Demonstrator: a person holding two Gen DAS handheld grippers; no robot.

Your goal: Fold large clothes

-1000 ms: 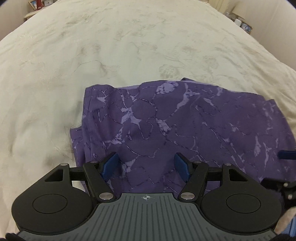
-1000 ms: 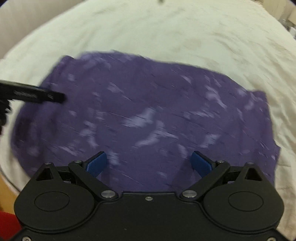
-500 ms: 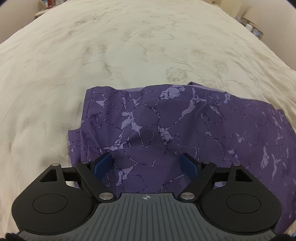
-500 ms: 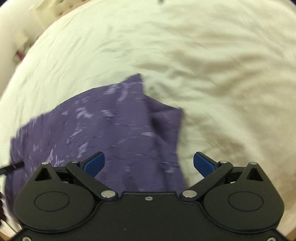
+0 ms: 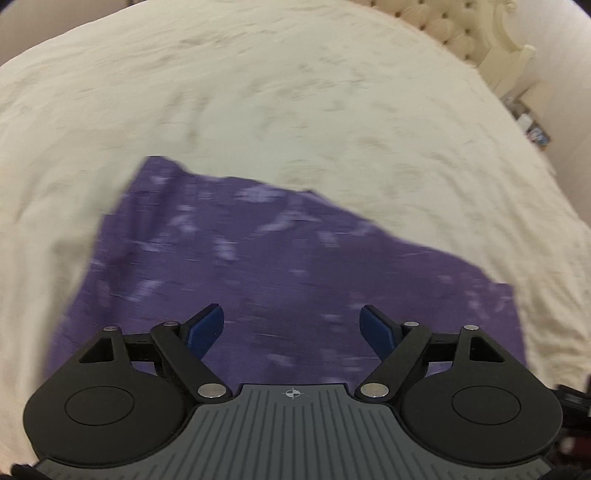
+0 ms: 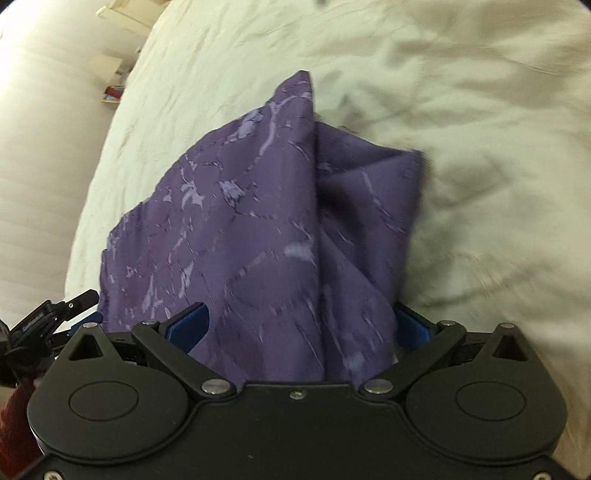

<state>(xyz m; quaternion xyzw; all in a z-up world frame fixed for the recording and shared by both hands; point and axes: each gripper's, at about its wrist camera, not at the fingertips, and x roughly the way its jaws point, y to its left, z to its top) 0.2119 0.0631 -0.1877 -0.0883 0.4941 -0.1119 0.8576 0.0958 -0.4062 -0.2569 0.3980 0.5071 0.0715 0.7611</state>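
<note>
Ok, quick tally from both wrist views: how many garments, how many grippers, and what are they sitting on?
Purple patterned garment: 1
Grippers: 2, the left gripper and the right gripper, both open
Cream bed cover under the garment: 1
Total: 4

Purple cloth [image 6: 258,229] fills right claw [image 6: 299,328] gap; bedspread [image 5: 295,92] beyond bare; headboard [image 5: 461,33] far.
</note>
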